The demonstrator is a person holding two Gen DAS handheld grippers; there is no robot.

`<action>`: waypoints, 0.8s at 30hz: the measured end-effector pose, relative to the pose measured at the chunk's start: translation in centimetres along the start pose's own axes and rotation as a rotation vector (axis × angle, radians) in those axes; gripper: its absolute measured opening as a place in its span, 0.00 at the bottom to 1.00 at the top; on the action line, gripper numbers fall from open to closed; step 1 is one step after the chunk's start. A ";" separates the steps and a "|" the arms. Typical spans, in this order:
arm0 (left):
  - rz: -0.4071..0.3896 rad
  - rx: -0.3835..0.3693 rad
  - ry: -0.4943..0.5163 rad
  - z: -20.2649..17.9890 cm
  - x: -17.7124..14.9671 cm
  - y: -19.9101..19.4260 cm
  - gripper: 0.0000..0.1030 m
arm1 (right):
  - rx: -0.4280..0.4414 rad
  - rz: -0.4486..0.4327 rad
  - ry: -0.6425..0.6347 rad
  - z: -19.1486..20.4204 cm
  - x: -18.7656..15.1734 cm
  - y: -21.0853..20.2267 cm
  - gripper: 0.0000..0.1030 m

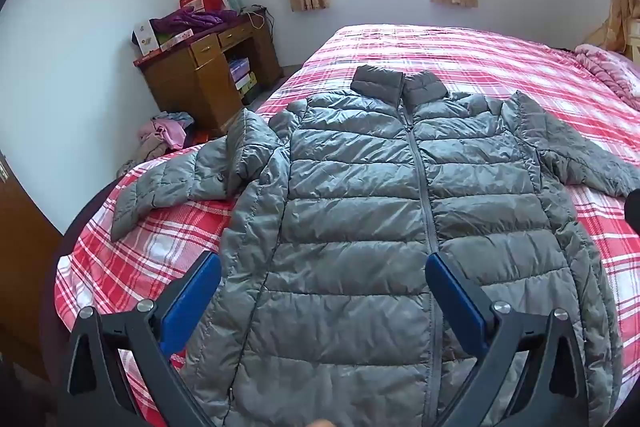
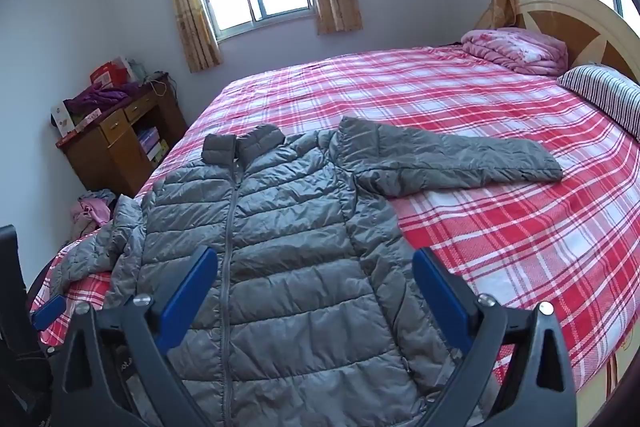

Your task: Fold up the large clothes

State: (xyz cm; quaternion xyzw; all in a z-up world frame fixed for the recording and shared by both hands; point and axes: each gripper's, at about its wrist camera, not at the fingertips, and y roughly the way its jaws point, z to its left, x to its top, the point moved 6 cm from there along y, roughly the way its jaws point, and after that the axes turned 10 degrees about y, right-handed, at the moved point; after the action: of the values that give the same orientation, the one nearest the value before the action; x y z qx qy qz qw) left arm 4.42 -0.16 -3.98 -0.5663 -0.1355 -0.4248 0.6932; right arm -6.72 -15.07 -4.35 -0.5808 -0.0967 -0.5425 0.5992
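Grey puffer jacket (image 1: pixel 360 211) flat on plaid bed (image 1: pixel 480 67)

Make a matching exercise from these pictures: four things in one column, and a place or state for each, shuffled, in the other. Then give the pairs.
Things:
1. grey puffer jacket
2. striped pillow
3. purple garment
4. pink folded quilt

Places or states:
A. on top of the wooden desk
B. folded near the headboard, beyond the pillow
C. spread out, zipped, on the plaid bed
D. at the right edge of the bed

Pairs: 1-C, 2-D, 3-A, 4-B
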 end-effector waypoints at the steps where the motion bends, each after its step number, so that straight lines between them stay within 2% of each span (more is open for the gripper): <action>1: 0.000 0.002 -0.002 -0.1 0.0 0.0 0.99 | 0.001 -0.001 -0.001 0.1 0.0 -0.1 0.97; 2: -0.016 0.023 0.012 -0.7 0.2 -0.7 0.99 | 0.001 -0.003 -0.003 0.2 0.0 -0.1 0.97; 5: 0.020 -0.038 -0.017 -0.6 0.0 0.0 0.99 | 0.008 -0.001 0.013 0.2 0.1 -0.3 0.97; 11: 0.008 -0.114 -0.051 -0.1 -0.5 -0.2 0.99 | -0.011 0.006 -0.006 0.0 -0.4 -0.2 0.97; 15: 0.006 -0.128 -0.049 -0.4 -0.6 -0.3 0.99 | -0.041 0.022 -0.032 0.3 -0.6 0.3 0.97; 24: 0.019 -0.125 -0.045 -0.5 -0.7 -0.2 0.99 | -0.037 0.022 -0.032 0.2 -0.6 0.4 0.97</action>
State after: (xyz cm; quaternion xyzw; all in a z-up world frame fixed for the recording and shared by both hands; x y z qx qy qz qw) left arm 3.72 -0.35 -4.45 -0.6190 -0.1191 -0.4131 0.6573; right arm -6.57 -14.72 -4.97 -0.6013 -0.0895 -0.5282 0.5928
